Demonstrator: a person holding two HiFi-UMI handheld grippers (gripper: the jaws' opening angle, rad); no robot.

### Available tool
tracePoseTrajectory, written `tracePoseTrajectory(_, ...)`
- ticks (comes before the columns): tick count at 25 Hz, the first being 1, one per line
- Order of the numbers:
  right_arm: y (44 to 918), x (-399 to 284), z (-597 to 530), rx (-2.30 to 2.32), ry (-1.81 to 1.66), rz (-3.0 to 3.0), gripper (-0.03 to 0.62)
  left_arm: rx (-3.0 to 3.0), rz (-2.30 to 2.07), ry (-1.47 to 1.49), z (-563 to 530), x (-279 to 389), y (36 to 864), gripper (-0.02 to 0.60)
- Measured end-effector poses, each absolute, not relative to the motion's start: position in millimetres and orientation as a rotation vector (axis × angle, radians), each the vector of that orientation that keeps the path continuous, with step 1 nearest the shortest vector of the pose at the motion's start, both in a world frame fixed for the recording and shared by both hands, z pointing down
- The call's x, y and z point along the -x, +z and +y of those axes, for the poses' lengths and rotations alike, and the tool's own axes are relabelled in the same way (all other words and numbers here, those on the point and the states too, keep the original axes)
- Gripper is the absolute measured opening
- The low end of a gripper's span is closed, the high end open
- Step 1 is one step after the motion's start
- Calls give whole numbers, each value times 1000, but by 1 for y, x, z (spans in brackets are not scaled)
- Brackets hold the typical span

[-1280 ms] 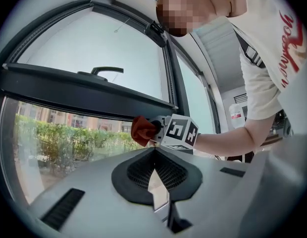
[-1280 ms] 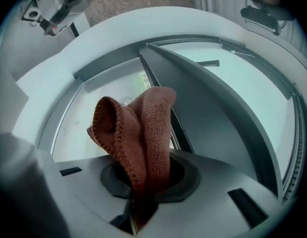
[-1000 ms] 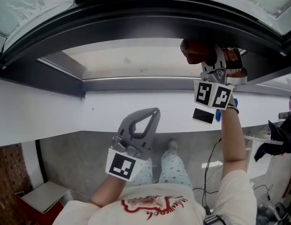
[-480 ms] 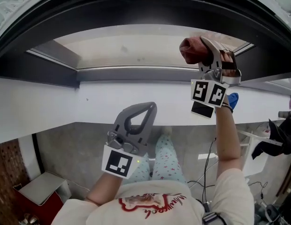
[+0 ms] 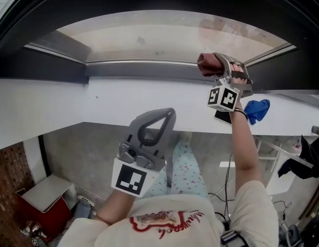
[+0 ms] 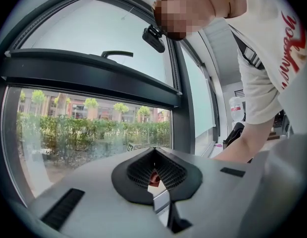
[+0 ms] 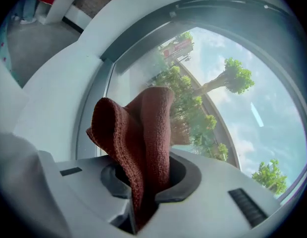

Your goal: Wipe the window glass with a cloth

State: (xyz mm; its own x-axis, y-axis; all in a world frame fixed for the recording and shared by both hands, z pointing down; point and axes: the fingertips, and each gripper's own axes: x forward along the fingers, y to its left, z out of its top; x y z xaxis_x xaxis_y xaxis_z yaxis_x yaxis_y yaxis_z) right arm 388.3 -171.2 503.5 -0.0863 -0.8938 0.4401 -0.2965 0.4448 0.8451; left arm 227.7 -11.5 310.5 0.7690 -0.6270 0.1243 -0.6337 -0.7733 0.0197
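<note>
Cloth (image 5: pixel 208 65) by window glass (image 5: pixel 149 37), white sill (image 5: pixel 98 107) | right fingers (image 7: pixel 213 182) grasp it | left fingers (image 6: pixel 84 187) clenched

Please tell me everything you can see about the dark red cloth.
The cloth is dark red, with a looped, towel-like weave. It is folded, and the right gripper is shut on its lower part. The free end stands out toward the window glass, near the pane's lower edge; whether it touches is unclear.
</note>
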Motion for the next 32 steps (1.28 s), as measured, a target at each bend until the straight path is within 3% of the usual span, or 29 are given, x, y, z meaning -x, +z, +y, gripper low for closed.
tracePoseTrajectory(10,624,-386,-168,-914,-458,-1693,81,-2869,-1079,185,-25,-235,320,18)
tracePoseTrajectory(23,717,-394,-168,-705,-249,-1659,81,-2881,-1091,258,-57,-248,338,18)
tracePoseTrajectory(28,710,-393,-164,-689,-248,-1661,81,-2855,-1074,332,-57,-247,352,18)
tracePoseTrajectory(32,633,-369,-140,-820,-345,-1759,81,-2868,-1072,347,-52,-240,345,18)
